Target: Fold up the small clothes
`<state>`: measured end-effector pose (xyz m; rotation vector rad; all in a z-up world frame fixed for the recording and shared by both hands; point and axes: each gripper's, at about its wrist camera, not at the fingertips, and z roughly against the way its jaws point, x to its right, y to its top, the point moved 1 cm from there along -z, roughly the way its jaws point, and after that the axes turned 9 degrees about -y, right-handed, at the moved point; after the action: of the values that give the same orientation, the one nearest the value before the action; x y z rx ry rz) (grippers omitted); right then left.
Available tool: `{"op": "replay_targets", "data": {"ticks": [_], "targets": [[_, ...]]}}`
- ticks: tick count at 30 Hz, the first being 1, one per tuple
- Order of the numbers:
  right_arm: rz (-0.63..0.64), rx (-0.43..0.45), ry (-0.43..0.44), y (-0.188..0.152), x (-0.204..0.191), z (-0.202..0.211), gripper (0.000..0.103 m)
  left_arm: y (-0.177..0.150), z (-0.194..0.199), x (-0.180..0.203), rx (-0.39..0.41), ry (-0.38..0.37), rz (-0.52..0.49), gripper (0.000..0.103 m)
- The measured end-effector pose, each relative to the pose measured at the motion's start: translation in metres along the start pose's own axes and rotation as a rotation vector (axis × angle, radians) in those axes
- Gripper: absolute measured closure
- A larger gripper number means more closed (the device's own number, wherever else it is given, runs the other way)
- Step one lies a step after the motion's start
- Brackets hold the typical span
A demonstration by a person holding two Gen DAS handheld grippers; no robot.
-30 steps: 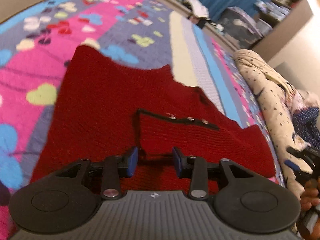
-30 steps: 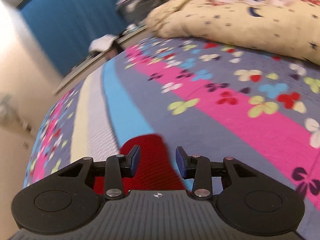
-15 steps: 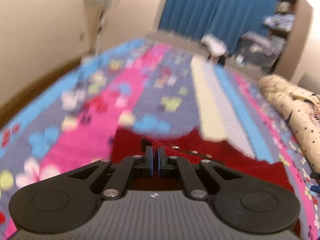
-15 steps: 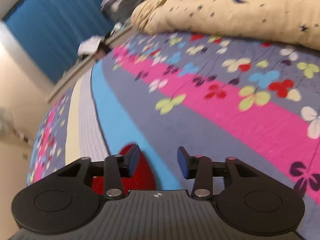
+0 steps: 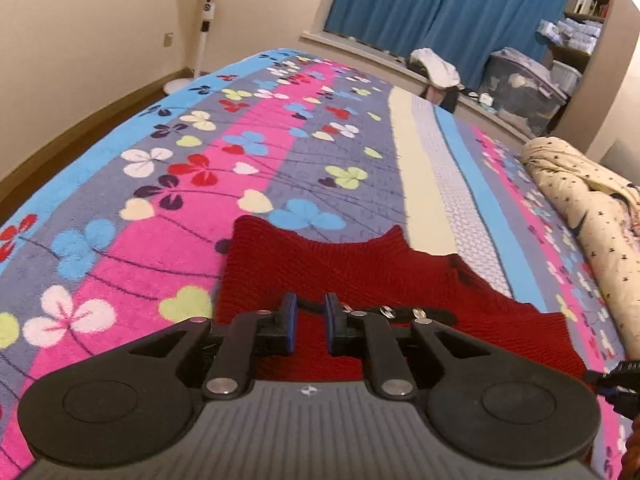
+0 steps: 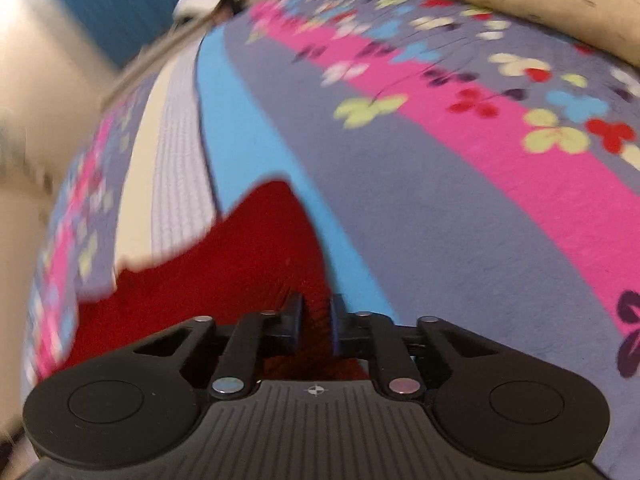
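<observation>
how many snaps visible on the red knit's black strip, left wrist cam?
3 snaps on the red knit: at and, right of the left gripper. More may be hidden behind it.

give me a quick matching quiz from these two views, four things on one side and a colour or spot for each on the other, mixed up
Things:
1. knit garment
2. curtain
3. standing fan
4. star-print quilt

Descriptions:
A. blue, hanging behind the bed's far end
B. cream, bunched along the bed's right edge
C. dark red, lying on the flowered blanket
D. white, on the floor by the left wall

Pairs: 1-C, 2-A, 3-D, 4-B
</observation>
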<state>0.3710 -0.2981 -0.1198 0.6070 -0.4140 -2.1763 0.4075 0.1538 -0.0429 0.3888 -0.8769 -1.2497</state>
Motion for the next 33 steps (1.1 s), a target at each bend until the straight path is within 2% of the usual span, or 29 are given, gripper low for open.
{"op": "replay_targets", "data": {"ticks": [1,2,3,4,5,6,9,11,12,13,14,15,17,19,20,21,22,23,25,26,28,30,32,33], "targets": [[-0.018,0.030,-0.034,0.004,0.005,0.002,0.099,0.000,-0.001,0.001,-0.006,-0.016,-0.009,0.088],[0.005,0.052,-0.080,0.006,0.005,0.002,0.103,-0.002,-0.003,0.003,-0.021,-0.032,-0.021,0.088],[0.035,0.057,-0.122,0.006,0.005,0.000,0.103,-0.004,-0.007,0.003,-0.043,-0.046,-0.025,0.088],[0.041,0.017,-0.126,0.005,0.006,-0.006,0.103,-0.008,-0.014,0.002,-0.074,-0.045,-0.021,0.088],[0.028,-0.026,-0.107,0.002,0.008,-0.010,0.103,-0.011,-0.020,-0.001,-0.100,-0.023,-0.012,0.088],[0.000,-0.033,-0.095,0.000,0.010,-0.010,0.101,-0.013,-0.023,-0.002,-0.112,-0.003,-0.004,0.088],[0.010,0.119,-0.061,0.003,0.000,0.015,0.099,-0.012,-0.020,-0.001,-0.093,-0.013,-0.013,0.087],[0.080,0.164,-0.002,0.005,-0.013,0.023,0.099,-0.011,-0.016,0.006,-0.071,-0.036,-0.050,0.087],[0.124,0.133,0.023,0.003,-0.018,0.018,0.095,-0.013,-0.019,0.007,-0.080,-0.037,-0.060,0.087],[0.176,0.061,0.022,-0.003,-0.023,0.007,0.095,-0.016,-0.025,0.006,-0.113,-0.020,-0.068,0.087],[0.210,-0.023,-0.019,-0.012,-0.025,-0.009,0.095,-0.021,-0.035,0.004,-0.172,0.009,-0.071,0.087],[0.201,-0.037,-0.049,-0.018,-0.021,-0.017,0.096,-0.026,-0.044,0.001,-0.224,0.035,-0.065,0.084],[0.159,0.000,-0.046,-0.013,-0.022,-0.005,0.096,-0.025,-0.038,0.002,-0.202,0.041,-0.055,0.084],[0.163,0.106,-0.031,-0.009,-0.027,0.014,0.096,-0.019,-0.025,0.014,-0.137,0.007,-0.110,0.084],[0.200,0.120,-0.040,-0.012,-0.031,0.014,0.095,-0.019,-0.021,0.021,-0.097,-0.008,-0.156,0.081],[0.239,0.057,-0.053,-0.017,-0.033,0.002,0.092,-0.023,-0.023,0.024,-0.096,-0.007,-0.188,0.078],[0.241,-0.031,-0.055,-0.023,-0.030,-0.015,0.092,-0.030,-0.032,0.026,-0.138,0.014,-0.213,0.077],[0.221,-0.029,-0.049,-0.026,-0.024,-0.018,0.093,-0.040,-0.043,0.024,-0.201,0.036,-0.220,0.076],[0.180,0.009,-0.037,-0.018,-0.023,-0.002,0.091,-0.046,-0.036,0.028,-0.158,0.067,-0.255,0.073],[0.156,0.059,-0.026,-0.016,-0.021,0.013,0.091,-0.044,-0.025,0.034,-0.139,0.066,-0.274,0.073],[0.164,0.145,-0.014,-0.014,-0.018,0.042,0.089,-0.040,0.010,0.045,-0.042,0.008,-0.313,0.063],[0.204,0.224,0.027,-0.014,-0.014,0.068,0.067,-0.040,0.045,0.055,0.034,0.017,-0.376,0.040],[0.260,0.308,0.051,-0.019,-0.012,0.094,0.057,-0.043,0.077,0.059,0.077,0.006,-0.389,0.028],[0.279,0.338,0.062,-0.022,-0.006,0.109,0.056,-0.046,0.095,0.059,0.092,-0.005,-0.387,0.023]]}}
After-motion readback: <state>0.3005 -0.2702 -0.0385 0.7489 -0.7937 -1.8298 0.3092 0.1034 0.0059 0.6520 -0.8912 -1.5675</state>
